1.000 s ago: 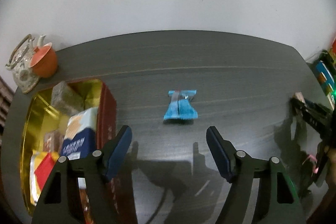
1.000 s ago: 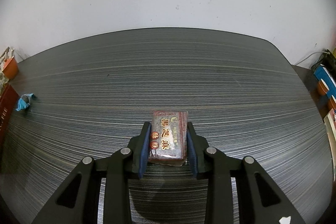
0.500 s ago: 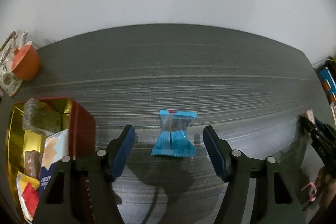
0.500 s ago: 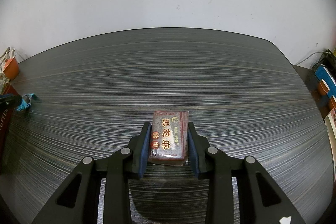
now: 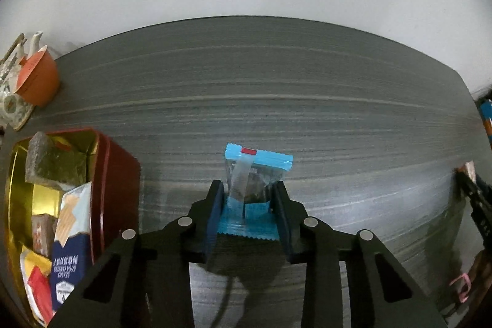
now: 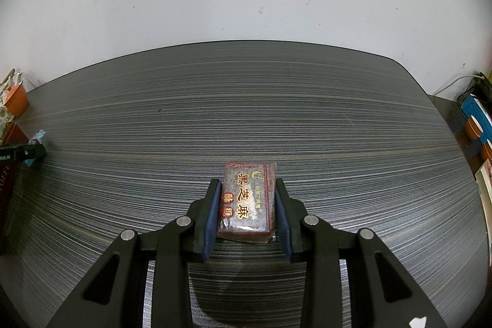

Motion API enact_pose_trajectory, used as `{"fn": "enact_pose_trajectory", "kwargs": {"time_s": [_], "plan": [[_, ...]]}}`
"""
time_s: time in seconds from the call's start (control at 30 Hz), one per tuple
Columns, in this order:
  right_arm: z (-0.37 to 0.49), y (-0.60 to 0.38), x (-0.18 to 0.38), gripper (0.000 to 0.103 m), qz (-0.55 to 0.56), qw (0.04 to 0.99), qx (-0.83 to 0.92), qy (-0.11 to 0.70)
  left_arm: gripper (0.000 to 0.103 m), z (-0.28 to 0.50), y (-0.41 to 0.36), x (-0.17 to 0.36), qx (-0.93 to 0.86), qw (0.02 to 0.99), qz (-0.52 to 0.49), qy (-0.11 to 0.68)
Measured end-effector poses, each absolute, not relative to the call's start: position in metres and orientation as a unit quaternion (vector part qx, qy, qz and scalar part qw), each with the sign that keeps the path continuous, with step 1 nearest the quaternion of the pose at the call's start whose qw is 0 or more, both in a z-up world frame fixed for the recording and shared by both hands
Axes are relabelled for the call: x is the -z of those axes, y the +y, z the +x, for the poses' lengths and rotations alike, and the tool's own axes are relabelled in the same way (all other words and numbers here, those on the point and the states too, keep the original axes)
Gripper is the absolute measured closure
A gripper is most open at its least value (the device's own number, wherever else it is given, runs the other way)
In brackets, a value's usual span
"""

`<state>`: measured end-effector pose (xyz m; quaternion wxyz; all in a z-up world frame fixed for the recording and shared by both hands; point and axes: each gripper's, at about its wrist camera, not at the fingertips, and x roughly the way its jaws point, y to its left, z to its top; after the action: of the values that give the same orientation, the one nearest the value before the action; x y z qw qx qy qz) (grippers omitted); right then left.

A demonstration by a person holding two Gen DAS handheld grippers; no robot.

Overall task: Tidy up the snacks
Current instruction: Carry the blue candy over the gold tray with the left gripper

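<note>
In the left wrist view my left gripper (image 5: 248,189) is shut on a small blue and clear snack packet (image 5: 256,174) on the dark striped table. A red tin with a gold inside (image 5: 118,171) sits to its left and holds several snack packs. In the right wrist view my right gripper (image 6: 247,188) is shut on a dark red sesame candy pack (image 6: 247,199) that rests on the table. The left gripper (image 6: 29,154) and the blue packet (image 6: 38,136) show at that view's far left edge.
An orange cup (image 5: 38,82) and a patterned teapot (image 5: 10,100) stand at the table's far left corner. Books and small items (image 6: 478,119) lie off the table's right end. The white wall runs behind the table.
My left gripper has moved forward over the blue packet and closed on it. My right gripper has stayed shut on the sesame candy pack, barely moving.
</note>
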<state>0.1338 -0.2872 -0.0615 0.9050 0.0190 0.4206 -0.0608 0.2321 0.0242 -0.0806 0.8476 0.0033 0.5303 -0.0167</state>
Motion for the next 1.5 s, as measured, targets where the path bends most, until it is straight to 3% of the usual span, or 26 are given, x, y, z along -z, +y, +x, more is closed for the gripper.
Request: {"fn": "enact_pose_trajectory", "kwargs": {"time_s": [0.9,1.5], "plan": [[0.133,-0.287,0.061,0.071,0.016,0.905,0.062,0.421,0.071,0.122,-0.003,0.047,0.020,0.863,0.027,0.504],[0.133,-0.286,0.061,0.071,0.014,0.904,0.063,0.422,0.071,0.083,0.063,-0.012,0.001,0.881,0.018,0.473]]}}
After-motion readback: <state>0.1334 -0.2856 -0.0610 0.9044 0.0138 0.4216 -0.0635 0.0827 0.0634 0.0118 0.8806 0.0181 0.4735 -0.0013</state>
